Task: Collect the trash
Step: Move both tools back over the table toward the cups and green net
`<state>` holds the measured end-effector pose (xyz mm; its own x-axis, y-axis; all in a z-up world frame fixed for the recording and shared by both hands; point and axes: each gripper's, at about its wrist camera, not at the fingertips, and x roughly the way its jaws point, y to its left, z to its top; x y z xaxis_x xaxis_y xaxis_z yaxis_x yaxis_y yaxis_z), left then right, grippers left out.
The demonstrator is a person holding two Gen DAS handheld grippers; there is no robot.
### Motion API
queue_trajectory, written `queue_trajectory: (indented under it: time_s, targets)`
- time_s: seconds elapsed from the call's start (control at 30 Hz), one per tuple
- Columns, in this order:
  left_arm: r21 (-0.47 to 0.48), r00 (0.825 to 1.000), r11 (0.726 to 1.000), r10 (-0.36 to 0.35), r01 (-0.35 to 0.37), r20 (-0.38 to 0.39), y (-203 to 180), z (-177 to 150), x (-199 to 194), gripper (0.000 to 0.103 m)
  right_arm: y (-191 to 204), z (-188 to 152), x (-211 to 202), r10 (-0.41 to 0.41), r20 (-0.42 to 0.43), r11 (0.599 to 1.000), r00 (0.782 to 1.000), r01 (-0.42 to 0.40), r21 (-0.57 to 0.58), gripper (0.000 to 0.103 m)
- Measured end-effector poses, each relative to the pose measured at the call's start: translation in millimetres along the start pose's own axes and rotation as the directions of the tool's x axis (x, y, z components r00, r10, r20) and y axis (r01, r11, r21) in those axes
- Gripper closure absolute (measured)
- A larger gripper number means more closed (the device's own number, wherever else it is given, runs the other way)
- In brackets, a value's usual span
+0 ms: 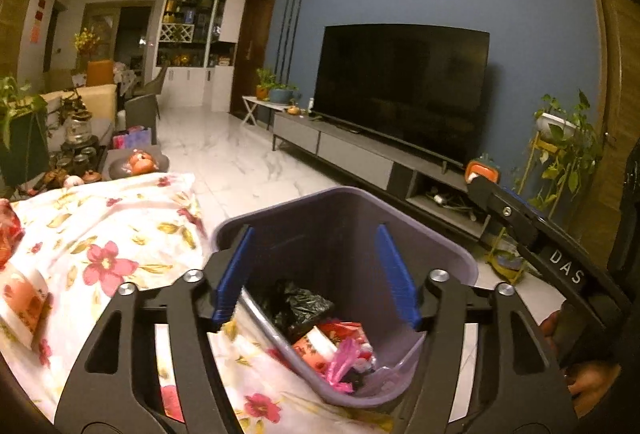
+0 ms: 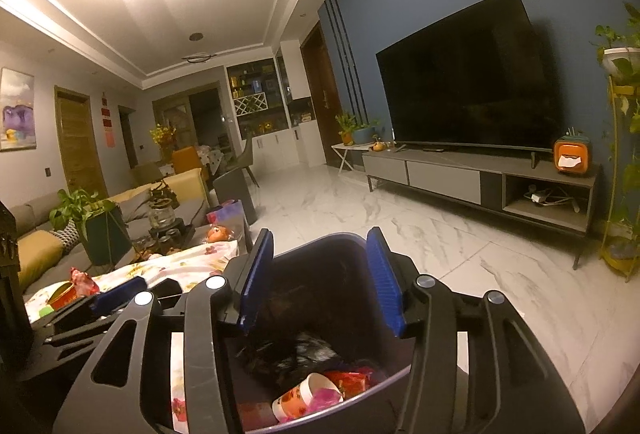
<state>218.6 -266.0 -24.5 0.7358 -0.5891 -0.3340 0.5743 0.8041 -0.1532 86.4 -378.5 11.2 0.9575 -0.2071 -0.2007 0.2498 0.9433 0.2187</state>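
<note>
Room: living room, floral-clothed table (image 1: 120, 234) at 9 o'clock.
Left-wrist view: left gripper (image 1: 316, 270) spread, empty, over purple bin (image 1: 448, 254), seemingly tipped toward it; wrappers (image 1: 340, 350) inside.
Right-wrist view: right gripper (image 2: 320, 282) spread above bin, paper cup (image 2: 304, 398) at 6 o'clock, probably just dropped.

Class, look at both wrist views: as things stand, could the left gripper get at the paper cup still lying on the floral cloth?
Probably yes. The left gripper is open and empty over the purple bin, and the paper cup lies uncovered on the floral cloth off to its left, with nothing visible between them. It would need to swing left.
</note>
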Motion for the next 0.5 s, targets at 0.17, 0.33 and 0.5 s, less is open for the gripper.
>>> queue_trajectory:
  time_s: [0.17,0.33,0.5]
  targets:
    - [-0.018,0.998,0.998,0.053,-0.053,0.022,7.9,-1.2,-18.7,0.025,5.9,-3.0,-5.4,-0.012,-0.007,1.0,1.0,0.012,-0.009,0.049]
    - [-0.04,0.991,0.992,0.125,-0.123,0.042,17.5,-5.9,-43.1,0.016,8.1,-2.6,-13.5,-0.02,0.001,1.0,1.0,0.02,-0.017,0.042]
    - [-0.059,0.983,0.983,0.178,-0.176,0.039,25.5,-12.5,-65.4,0.015,11.7,-5.8,-25.0,-0.026,0.005,1.0,1.0,0.026,-0.015,0.039]
